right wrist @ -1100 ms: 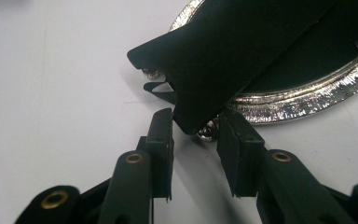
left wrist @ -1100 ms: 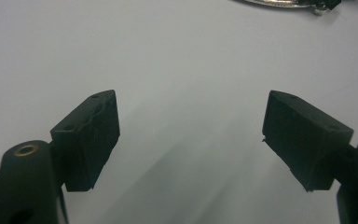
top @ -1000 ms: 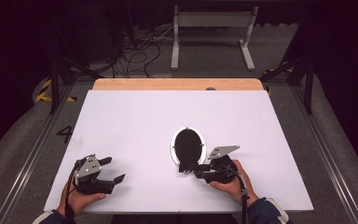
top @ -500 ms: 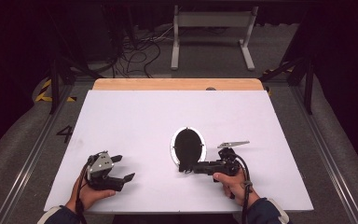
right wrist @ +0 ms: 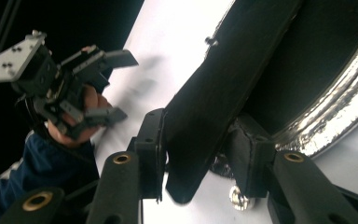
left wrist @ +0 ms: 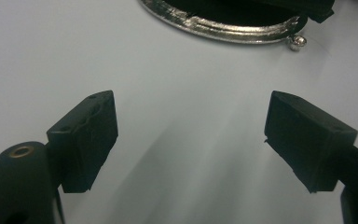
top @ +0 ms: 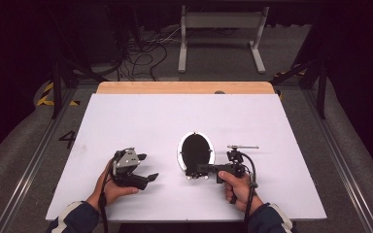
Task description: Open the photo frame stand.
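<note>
A black oval coin purse with a silver metal frame lies mid-table, its frame and ball clasp at the top of the left gripper view. My right gripper reaches in from the right at the purse's near end. Its jaws have just been closing and now pinch a black edge of the purse, with the silver frame and a clasp ball beside them. My left gripper rests open on the white table left of the purse, nothing between its pads. It also appears in the right gripper view.
A wooden strip runs along the table's far edge. Beyond it stand a metal frame and loose cables on the floor. Rails flank the table on both sides, with a "4" mark at the left.
My left hand has slid right across the table toward the purse. My right wrist has rolled, so its grey plate now shows edge-on, while staying at the purse's near end.
</note>
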